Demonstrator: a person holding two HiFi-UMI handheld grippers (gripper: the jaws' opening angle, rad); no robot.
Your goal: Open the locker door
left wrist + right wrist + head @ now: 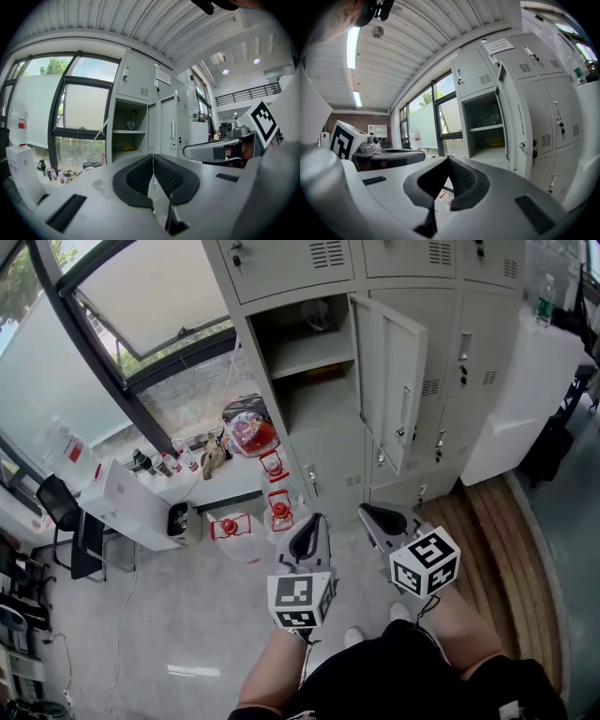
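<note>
The grey locker bank [441,352] stands ahead, one door [392,381] swung out to the right of its open compartment [305,343], which has a shelf. Both grippers hang well short of it, side by side above the floor. My left gripper [319,519] is shut with nothing between its black pads [166,176], and its own view shows the open compartment [129,133] far off. My right gripper [371,513] is also shut and empty. In its view the open door [513,117] stands edge-on beside the compartment [485,126].
Red-and-white containers [277,493] and small bottles [169,463] sit on the floor by the window. A white box [131,507] and a black chair [61,507] stand at left. A white cabinet [525,399] stands at right on a wooden floor strip [487,521].
</note>
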